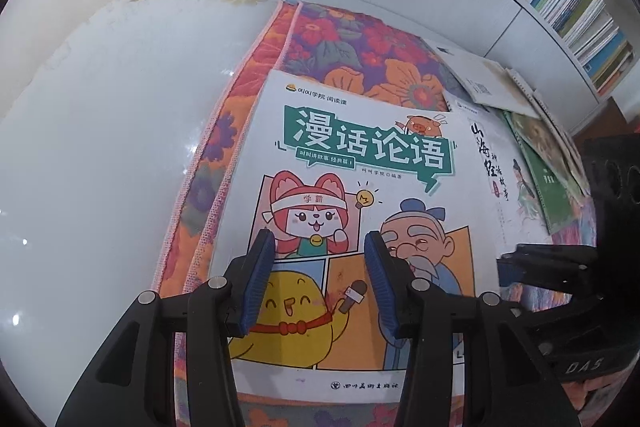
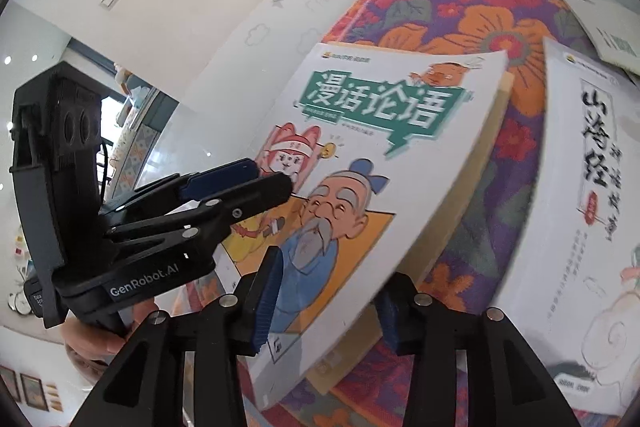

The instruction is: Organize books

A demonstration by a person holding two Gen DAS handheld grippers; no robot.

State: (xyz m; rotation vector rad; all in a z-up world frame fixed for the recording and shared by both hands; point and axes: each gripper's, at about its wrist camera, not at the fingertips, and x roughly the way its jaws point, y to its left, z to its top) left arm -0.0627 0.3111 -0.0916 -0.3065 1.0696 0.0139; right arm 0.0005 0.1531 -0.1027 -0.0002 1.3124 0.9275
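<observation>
Below both cameras, the cartoon-cover book [image 1: 360, 211] lies on the flowered cloth [image 1: 360, 55] covering the glossy white surface [image 1: 100, 147]. The left gripper [image 1: 320, 283] hovers over its cover, fingers [image 1: 256, 279] parted and holding nothing. The right gripper [image 2: 328, 303] straddles the book's lower corner, its fingers [image 2: 268, 299] apart; contact cannot be told. Beside it lies a white calligraphy-title book [image 2: 580, 187].

Comic book [image 1: 352, 187] on quilt [image 1: 360, 47], left of storybook [image 1: 496, 163]
</observation>
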